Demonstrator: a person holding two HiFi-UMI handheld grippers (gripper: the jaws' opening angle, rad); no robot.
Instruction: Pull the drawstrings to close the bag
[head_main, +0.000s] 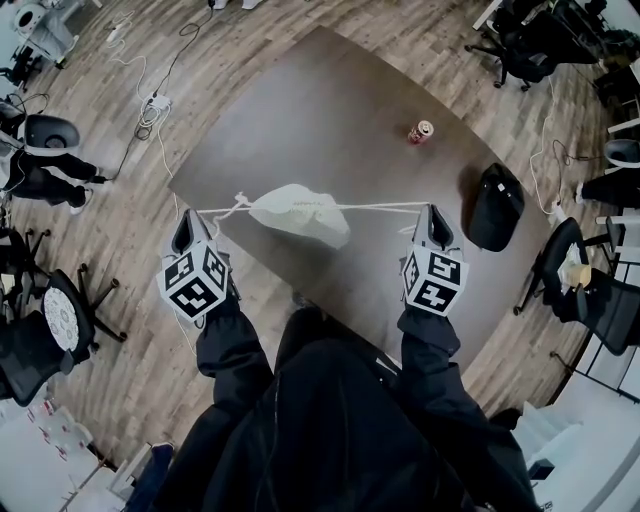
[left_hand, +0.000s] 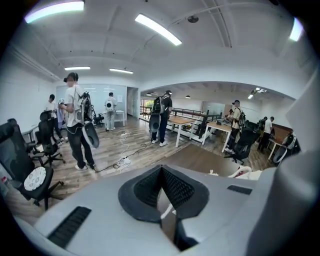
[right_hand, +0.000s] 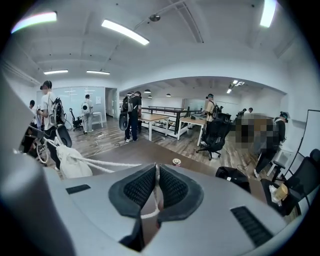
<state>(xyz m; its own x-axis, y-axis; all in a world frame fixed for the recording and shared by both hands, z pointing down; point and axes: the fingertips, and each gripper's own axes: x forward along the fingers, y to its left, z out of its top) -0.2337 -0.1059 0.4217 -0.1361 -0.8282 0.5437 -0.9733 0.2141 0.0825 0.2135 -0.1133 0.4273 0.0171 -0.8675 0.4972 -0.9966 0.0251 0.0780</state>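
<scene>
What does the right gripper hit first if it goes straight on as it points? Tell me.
Probably the brown table: the right gripper, shut on a drawstring, tilts down at it. The can stands farther along, roughly in line.

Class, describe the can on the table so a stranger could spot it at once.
Find the dark brown table. On its far right part, beyond the black bag, sits a small can. It alone is red with a pale round top; the drawstring bag is white.

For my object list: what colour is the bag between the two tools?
The bag is white; the head view shows it best.
</scene>
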